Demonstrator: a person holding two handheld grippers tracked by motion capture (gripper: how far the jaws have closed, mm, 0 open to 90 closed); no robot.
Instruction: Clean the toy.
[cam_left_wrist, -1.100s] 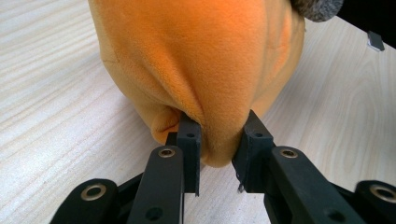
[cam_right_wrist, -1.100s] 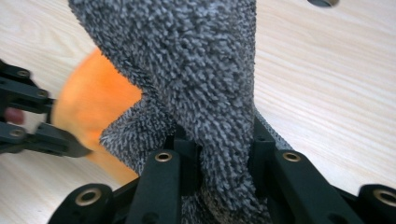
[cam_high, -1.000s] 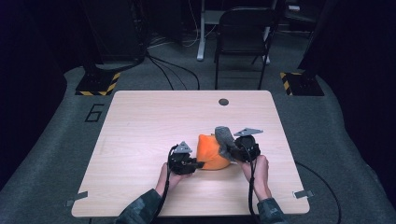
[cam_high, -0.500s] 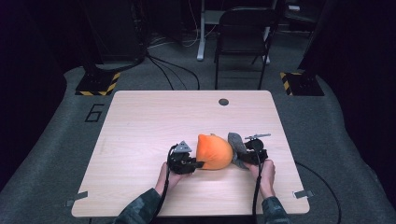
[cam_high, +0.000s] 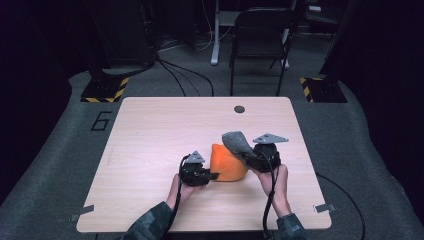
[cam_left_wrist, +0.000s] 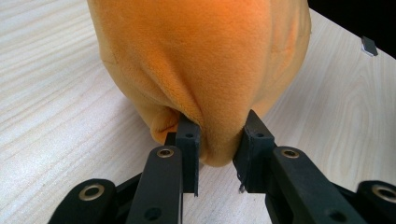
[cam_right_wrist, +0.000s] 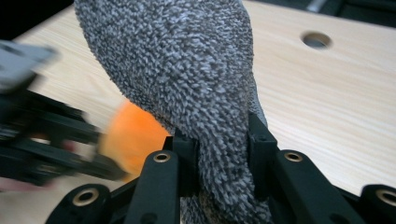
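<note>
Left hand-held gripper pinches a fold of a soft orange fleece bundle, its jaws clamped on the rounded lower edge. Right hand-held gripper is closed on a grey cloth of nubby, looped pile, which rises from the jaws in a tapering lobe over the orange bundle. The bundle rests near the middle of the pale wood-grain counter, which has a round hole near its far edge. What the orange bundle is stays unclear.
</note>
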